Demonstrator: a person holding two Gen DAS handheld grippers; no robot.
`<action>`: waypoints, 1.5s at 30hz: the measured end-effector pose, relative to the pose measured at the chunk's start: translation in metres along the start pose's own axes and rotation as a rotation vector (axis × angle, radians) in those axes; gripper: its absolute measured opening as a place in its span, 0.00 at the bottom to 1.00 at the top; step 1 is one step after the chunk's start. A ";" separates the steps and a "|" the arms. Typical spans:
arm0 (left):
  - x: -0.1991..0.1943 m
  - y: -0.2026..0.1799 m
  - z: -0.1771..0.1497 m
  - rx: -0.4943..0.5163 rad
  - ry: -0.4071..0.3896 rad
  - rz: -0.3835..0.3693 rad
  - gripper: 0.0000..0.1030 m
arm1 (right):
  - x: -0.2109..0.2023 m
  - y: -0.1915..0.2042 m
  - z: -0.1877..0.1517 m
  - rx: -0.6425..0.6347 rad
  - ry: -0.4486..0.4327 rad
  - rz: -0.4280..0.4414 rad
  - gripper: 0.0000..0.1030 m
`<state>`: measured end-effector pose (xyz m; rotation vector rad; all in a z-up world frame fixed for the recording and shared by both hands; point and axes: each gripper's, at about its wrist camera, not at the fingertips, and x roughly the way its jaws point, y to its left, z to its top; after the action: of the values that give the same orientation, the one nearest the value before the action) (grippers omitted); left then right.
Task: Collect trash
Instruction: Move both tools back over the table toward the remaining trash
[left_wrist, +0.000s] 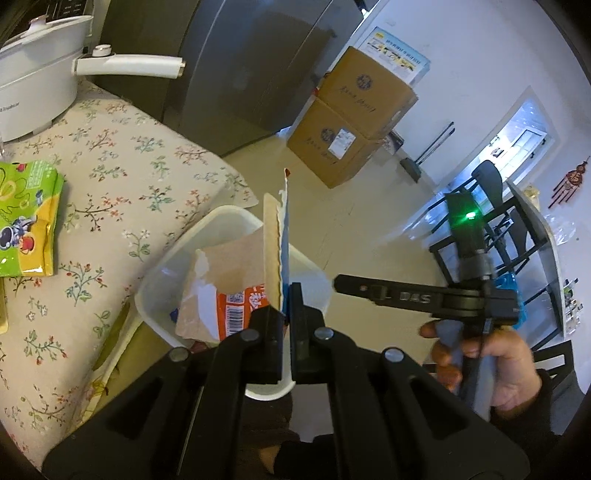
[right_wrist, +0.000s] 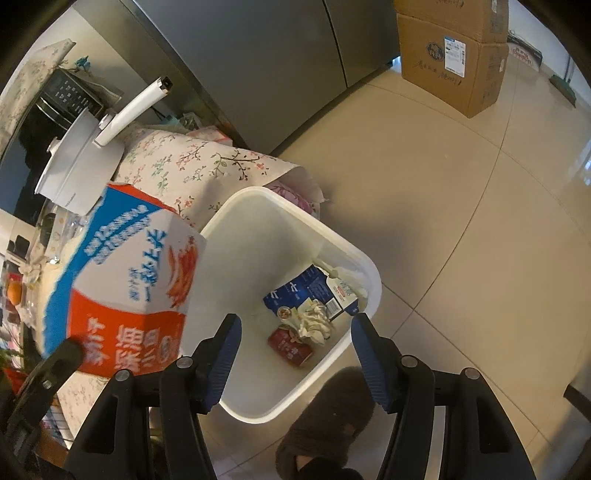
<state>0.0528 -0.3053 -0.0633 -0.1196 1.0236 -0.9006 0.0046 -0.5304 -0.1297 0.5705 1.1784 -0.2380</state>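
Bin (right_wrist: 236, 236) btm half-hidden by carton (right_wrist: 122, 288)

- The torn carton (right_wrist: 125, 295) hides the near-left rim of the white bin (right_wrist: 295, 206) in the right wrist view.
- In the left wrist view, the left gripper (left_wrist: 286, 314) covers the bin's near rim.
- The snack bag (left_wrist: 29, 218) is cut off by the frame's left edge.
- Print on the stacked boxes (left_wrist: 351, 122) is too small to read.
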 end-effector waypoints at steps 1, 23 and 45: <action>0.002 0.002 -0.001 0.001 0.002 0.005 0.03 | 0.000 0.000 0.000 -0.001 -0.001 0.000 0.64; -0.084 0.093 -0.013 0.017 -0.034 0.321 0.78 | -0.005 0.079 0.000 -0.201 -0.059 -0.042 0.71; -0.234 0.294 -0.043 -0.312 -0.125 0.684 0.93 | 0.036 0.242 -0.006 -0.418 -0.055 -0.043 0.81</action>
<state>0.1453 0.0615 -0.0672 -0.0771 0.9870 -0.1086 0.1252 -0.3203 -0.0930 0.1709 1.1459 -0.0393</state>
